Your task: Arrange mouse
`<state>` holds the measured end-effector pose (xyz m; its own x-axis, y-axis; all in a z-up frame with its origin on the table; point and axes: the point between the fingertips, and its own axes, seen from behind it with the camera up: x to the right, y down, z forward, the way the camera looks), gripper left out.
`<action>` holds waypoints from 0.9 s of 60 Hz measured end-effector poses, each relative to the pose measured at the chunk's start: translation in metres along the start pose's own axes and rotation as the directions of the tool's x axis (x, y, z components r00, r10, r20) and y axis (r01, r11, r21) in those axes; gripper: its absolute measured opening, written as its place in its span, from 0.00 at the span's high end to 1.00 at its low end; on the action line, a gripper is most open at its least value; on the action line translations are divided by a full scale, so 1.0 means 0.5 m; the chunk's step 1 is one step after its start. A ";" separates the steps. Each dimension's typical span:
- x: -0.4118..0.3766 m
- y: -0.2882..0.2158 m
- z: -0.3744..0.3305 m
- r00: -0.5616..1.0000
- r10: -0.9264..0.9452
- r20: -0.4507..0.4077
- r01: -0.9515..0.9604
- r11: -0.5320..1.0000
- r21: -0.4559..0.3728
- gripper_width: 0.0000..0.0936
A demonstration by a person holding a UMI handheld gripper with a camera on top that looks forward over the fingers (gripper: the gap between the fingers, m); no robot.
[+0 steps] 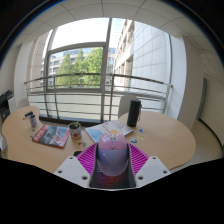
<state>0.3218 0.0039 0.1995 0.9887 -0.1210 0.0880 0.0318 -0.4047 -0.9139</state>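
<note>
a big window [85,60] fills the far wall, with a railing [90,88] across it, green trees [80,65] and a pale building [140,50] outside. in front of it sits a rounded wooden table [165,135], the widest thing in the room. on the table, beyond the gripper [112,168], a dark cylinder, maybe a speaker or a flask [134,112], stands upright toward the window side. just beside it lie some papers or a booklet [105,130], flat on the wood. off to the left a magazine with a reddish cover [50,135] lies flat, and near it stands a small cup [75,131] and a slim bottle-like thing [31,121], too small to make out. closest of all, the mouse [113,157], pale and rounded with a purplish sheen, sits between the two fingers, whose pink pads [88,157] flank it at either side. the jaws look closed in against its sides, pinching it, and it appears lifted above the tabletop.
</note>
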 end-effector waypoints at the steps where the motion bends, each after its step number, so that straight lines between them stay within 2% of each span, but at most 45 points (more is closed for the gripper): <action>1: 0.002 -0.006 0.022 1.000 0.001 0.007 -0.001 1.000 -0.011 0.53; 5: -0.013 0.031 0.106 0.999 0.013 0.042 -0.010 0.998 -0.064 0.53; 7: -0.026 0.091 0.147 0.999 0.015 0.053 -0.010 0.995 -0.100 0.53; 13: -0.040 0.189 0.230 0.996 0.036 0.086 -0.016 0.974 -0.227 0.53; 16: -0.051 0.246 0.258 0.995 0.032 0.096 -0.006 0.966 -0.260 0.52; 27: -0.061 0.325 0.283 0.991 0.041 0.129 0.005 0.941 -0.337 0.38; 30: -0.056 0.321 0.274 0.991 0.052 0.124 -0.007 0.941 -0.337 0.27; 33: -0.050 0.313 0.261 0.993 0.042 0.113 -0.002 0.943 -0.332 0.09; 36: -0.040 0.291 0.236 0.994 0.034 0.102 0.001 0.948 -0.319 0.13; 40: -0.042 0.262 0.196 0.995 0.037 0.093 -0.009 0.958 -0.288 0.09; 54: -0.040 0.171 -0.062 0.999 0.020 0.032 -0.013 0.981 -0.196 0.09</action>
<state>0.3004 -0.0565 0.1317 0.9933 -0.1001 0.0572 -0.0105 -0.5726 -0.8198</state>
